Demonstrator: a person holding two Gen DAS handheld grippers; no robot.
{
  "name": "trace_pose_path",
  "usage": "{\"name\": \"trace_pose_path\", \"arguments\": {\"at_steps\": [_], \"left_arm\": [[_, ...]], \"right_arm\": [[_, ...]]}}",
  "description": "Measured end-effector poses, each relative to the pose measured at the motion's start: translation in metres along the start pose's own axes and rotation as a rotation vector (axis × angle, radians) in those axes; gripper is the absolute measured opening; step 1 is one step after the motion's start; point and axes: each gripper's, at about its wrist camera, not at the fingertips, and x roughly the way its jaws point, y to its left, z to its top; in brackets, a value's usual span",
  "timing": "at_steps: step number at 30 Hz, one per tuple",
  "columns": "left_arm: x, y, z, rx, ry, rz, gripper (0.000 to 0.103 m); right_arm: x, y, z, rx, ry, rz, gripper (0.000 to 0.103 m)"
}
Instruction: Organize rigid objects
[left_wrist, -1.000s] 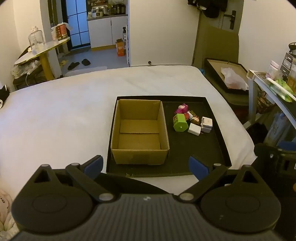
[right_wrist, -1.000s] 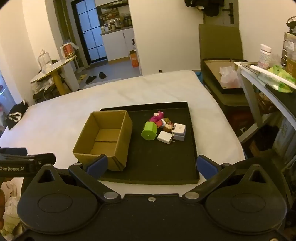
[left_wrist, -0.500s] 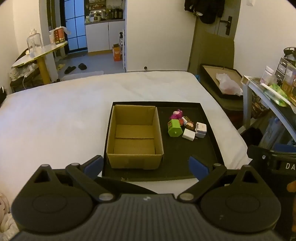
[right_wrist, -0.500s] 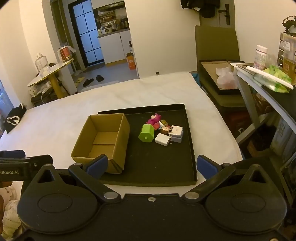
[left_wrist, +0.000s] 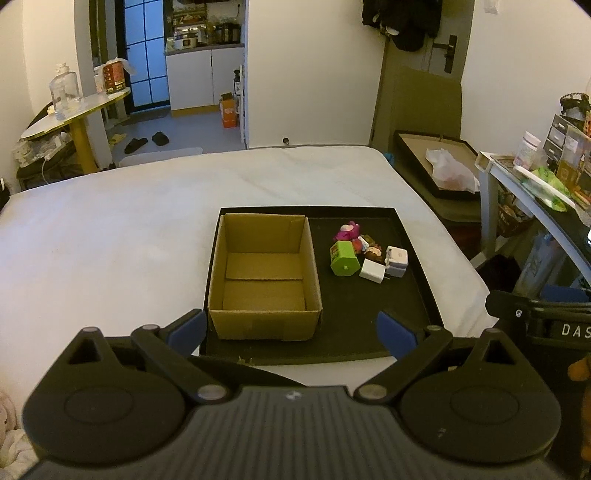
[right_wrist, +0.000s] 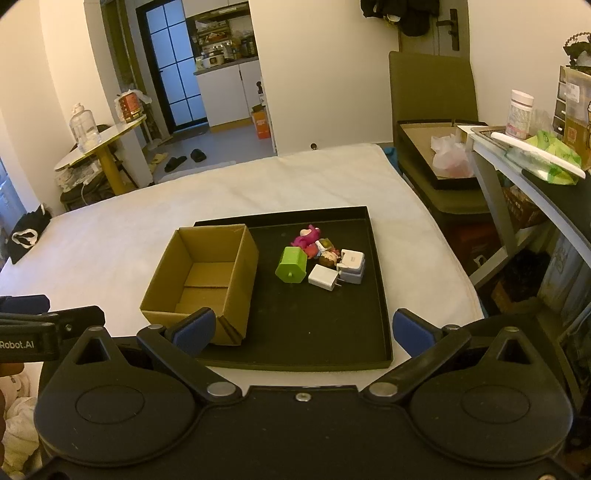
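Both my left tongs (left_wrist: 291, 328) and right tongs (right_wrist: 303, 332) were spread wide, holding nothing. Ahead sat the empty box (left_wrist: 263, 277) on a tray (right_wrist: 314, 332); the small toys (right_wrist: 321, 258) lay beyond my right tongs.

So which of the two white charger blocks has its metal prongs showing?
The flat white charger nearest the green toy; its prongs point at the grey-white charger beside it.

Each handheld tool is matte black plastic: the left gripper (left_wrist: 291, 330) has a ribbed grey-black top plate, the right gripper (right_wrist: 303, 330) a smooth one with a central screw. Both carry blue fingertip pads (right_wrist: 412, 330), silver pivot rivets, round side discs and triangular cut-outs.
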Motion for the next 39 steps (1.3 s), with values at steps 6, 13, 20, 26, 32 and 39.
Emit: {"name": "trace_pose_path", "arguments": {"at_steps": [6, 13, 20, 26, 32, 39], "left_arm": [[-0.0001, 0.0070, -0.0012, -0.043, 0.003, -0.035, 0.096], [0.0021, 0.0058, -0.0019, -0.041, 0.018, -0.037, 0.096], [0.0034, 0.0040, -0.0018, -0.036, 0.020, -0.027, 0.098], [0.0024, 0.0033, -0.0029, -0.040, 0.020, -0.028, 0.098], [0.0008, 0.0059, -0.0032, -0.054, 0.023, -0.023, 0.098], [-0.0008, 0.0068, -0.0024, -0.063, 0.019, -0.019, 0.098]], "right_arm": [[0.0008, -0.0002, -0.0022, 0.004, 0.004, -0.002, 0.103], [0.0013, 0.0004, -0.0014, 0.000, 0.008, -0.002, 0.103], [0.0018, 0.0010, -0.0011, 0.004, 0.007, -0.004, 0.103], [0.0018, 0.0018, -0.0010, -0.001, 0.004, -0.007, 0.103], [0.0021, 0.0000, -0.0025, 0.007, 0.011, 0.008, 0.103], [0.0014, -0.0011, -0.0009, 0.012, 0.012, 0.026, 0.103]]}}
